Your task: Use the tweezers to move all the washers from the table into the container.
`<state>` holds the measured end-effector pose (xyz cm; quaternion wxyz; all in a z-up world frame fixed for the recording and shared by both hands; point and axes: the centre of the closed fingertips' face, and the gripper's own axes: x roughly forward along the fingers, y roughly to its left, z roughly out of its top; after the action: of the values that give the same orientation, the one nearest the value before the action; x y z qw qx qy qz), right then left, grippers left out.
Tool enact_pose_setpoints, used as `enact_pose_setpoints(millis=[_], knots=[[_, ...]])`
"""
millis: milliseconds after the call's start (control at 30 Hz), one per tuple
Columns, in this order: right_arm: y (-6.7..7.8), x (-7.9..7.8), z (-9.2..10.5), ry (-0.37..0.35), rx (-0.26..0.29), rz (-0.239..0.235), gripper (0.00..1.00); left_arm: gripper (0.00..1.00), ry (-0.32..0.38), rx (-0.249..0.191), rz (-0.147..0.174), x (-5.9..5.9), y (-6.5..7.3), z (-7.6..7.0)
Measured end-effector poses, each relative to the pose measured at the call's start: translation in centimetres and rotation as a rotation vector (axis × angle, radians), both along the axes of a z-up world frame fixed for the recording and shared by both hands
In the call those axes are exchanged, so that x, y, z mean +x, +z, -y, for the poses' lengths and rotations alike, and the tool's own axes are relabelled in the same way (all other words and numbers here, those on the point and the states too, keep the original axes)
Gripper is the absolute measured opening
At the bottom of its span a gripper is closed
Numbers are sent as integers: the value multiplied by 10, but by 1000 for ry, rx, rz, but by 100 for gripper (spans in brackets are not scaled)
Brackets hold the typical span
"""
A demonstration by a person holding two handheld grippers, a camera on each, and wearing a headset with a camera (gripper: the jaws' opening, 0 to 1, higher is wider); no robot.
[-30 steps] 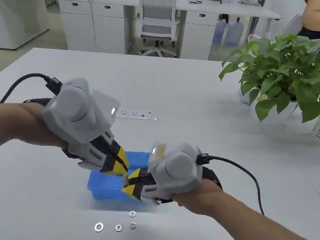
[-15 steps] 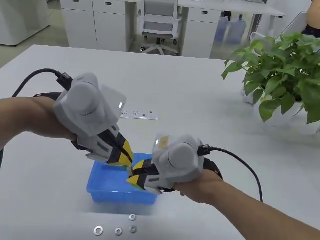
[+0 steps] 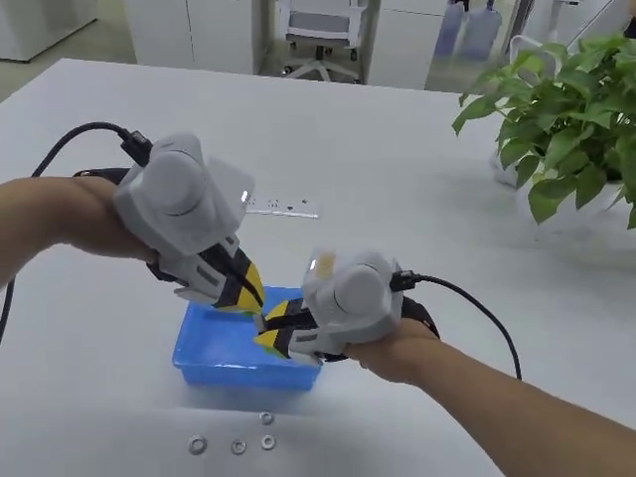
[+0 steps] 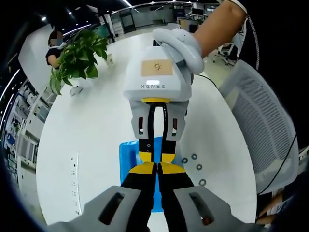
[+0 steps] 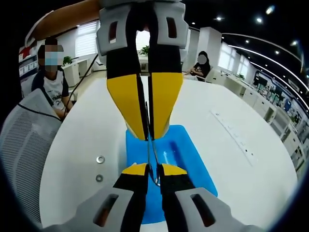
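Pretty standard open-plan office tbh. Big white surface (image 3: 417, 169) with a socket strip (image 3: 281, 207) sunk into it, and a leafy potted plant (image 3: 561, 109) off at the right edge. Behind it there's a white mesh office chair (image 3: 320, 28) pushed up to a run of white drawer cabinets (image 3: 194, 30), plus a grey floor (image 3: 55, 60). The right gripper view catches small ceiling spotlights (image 5: 219, 18), windows (image 5: 87, 38) and another mesh chair (image 5: 26, 145) close by.

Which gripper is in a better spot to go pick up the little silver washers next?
Probably the right gripper: it sits nearer the small silver washers in front of the blue plastic container, and the thin metal tweezers reach into its jaws.
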<state>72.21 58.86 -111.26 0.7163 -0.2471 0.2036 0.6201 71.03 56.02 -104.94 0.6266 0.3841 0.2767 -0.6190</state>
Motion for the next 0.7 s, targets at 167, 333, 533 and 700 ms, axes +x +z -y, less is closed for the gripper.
enact_pose_setpoints(millis=[167,333,533,700], knots=[[-6,3,-2,-2,-2,-16,10,6,0,7,-9,4,-6,-2],[-13,4,-3,-5,-2,-37,11,6,0,17,-19,6,-13,-4],[-19,6,-5,1,-9,-54,10,5,-1,26,-29,7,-19,-6],[-21,6,-8,6,-10,-56,11,5,2,31,-31,9,-21,-9]])
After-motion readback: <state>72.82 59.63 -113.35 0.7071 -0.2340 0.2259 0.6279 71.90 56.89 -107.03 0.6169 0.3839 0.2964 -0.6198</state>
